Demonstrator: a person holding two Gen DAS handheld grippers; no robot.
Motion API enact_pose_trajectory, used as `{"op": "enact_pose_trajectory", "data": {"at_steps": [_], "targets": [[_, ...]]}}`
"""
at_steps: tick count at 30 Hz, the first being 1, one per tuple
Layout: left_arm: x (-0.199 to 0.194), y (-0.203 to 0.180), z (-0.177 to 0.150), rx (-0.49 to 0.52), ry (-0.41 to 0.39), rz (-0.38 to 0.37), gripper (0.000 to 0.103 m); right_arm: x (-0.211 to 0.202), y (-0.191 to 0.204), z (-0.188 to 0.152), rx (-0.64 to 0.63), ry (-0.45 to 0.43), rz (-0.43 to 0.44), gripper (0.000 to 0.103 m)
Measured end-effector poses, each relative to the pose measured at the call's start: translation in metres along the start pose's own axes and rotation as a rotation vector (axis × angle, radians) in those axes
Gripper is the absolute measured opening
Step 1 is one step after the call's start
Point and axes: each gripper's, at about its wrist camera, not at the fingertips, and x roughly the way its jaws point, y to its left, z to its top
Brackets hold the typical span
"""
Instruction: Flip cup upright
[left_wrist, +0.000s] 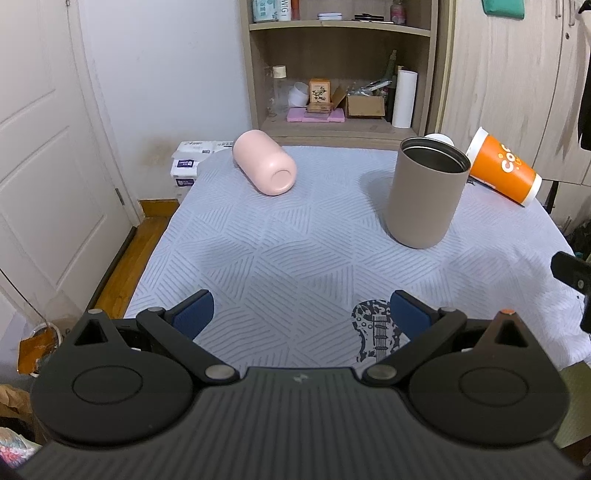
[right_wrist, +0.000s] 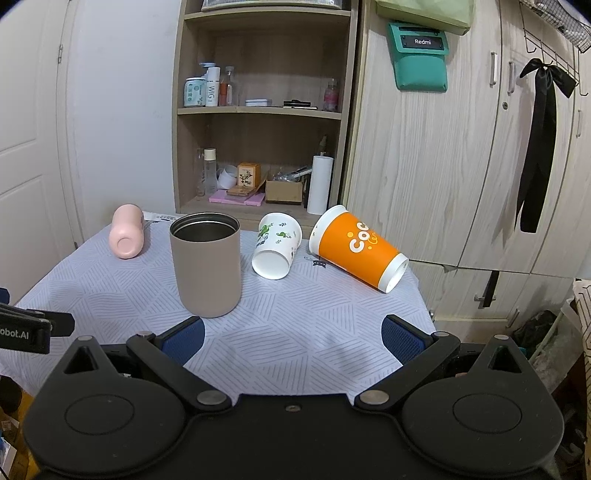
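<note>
A taupe metal-lined cup (left_wrist: 424, 192) (right_wrist: 206, 264) stands upright, mouth up, on the patterned tablecloth. A pink cup (left_wrist: 264, 167) (right_wrist: 126, 236) lies on its side at the far left, base toward me. An orange paper cup (left_wrist: 502, 166) (right_wrist: 358, 249) lies on its side at the right. A white printed paper cup (right_wrist: 276, 245) lies on its side between them; only its rim (left_wrist: 439, 138) shows in the left wrist view. My left gripper (left_wrist: 301, 314) and right gripper (right_wrist: 291, 338) are open, empty, near the table's front edge.
The table (left_wrist: 295, 258) (right_wrist: 314, 325) carries a light blue-grey cloth. A wooden shelf unit (left_wrist: 340, 74) (right_wrist: 258, 129) with bottles and boxes stands behind it, wardrobe doors (right_wrist: 461, 166) at the right, a white door (left_wrist: 44, 166) at the left. Tissue packs (left_wrist: 188, 166) sit by the table's far left corner.
</note>
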Motion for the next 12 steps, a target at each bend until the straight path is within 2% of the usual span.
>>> {"op": "enact_pose_trajectory", "data": {"at_steps": [12], "targets": [[-0.0067,-0.0025,-0.0011,0.035,-0.055,0.013,0.103,-0.0006,-0.0007,0.0001,0.002,0.001,-0.002,0.103]]}}
